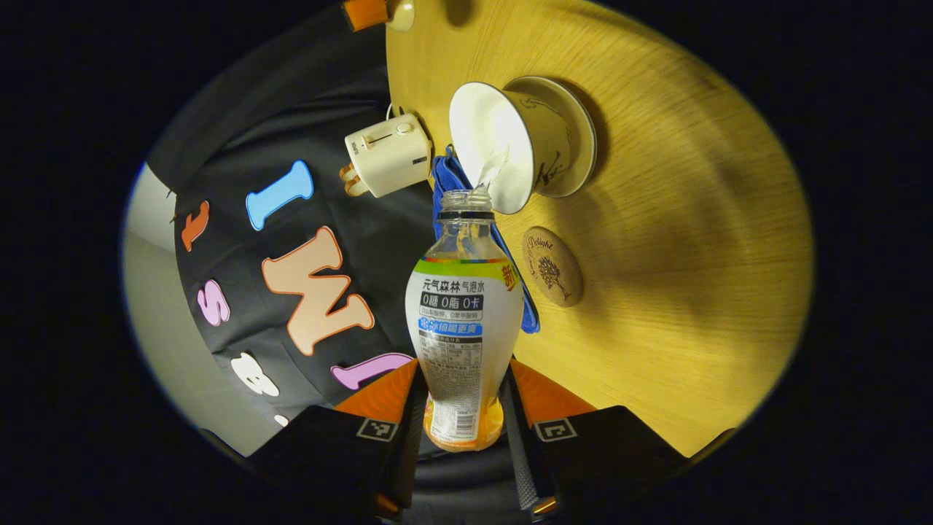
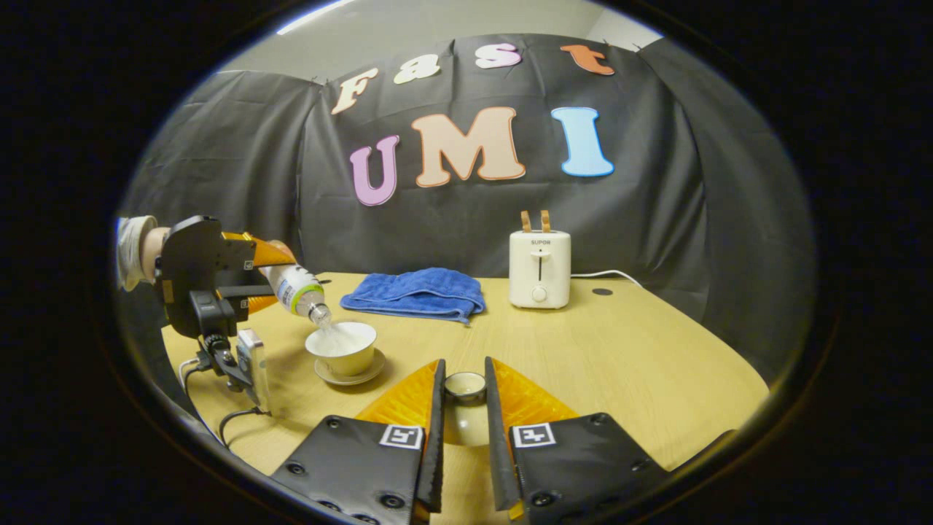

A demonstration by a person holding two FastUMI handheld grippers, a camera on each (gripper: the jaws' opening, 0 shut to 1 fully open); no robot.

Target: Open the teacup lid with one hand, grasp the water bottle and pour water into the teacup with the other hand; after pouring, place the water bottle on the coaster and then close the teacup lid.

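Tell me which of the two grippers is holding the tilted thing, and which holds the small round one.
The left gripper holds the water bottle, tipped over the teacup and pouring. The right gripper holds the teacup lid, small and round, by its knob.

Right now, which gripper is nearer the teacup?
Left. The left gripper holds the bottle tipped over the teacup, pouring into it. The right gripper holds the lid off to the side, apart from the cup.

Right gripper (image 2: 464, 397) clamping lid (image 2: 465, 385), water bottle (image 2: 297, 290) pouring into teacup (image 2: 342, 348)
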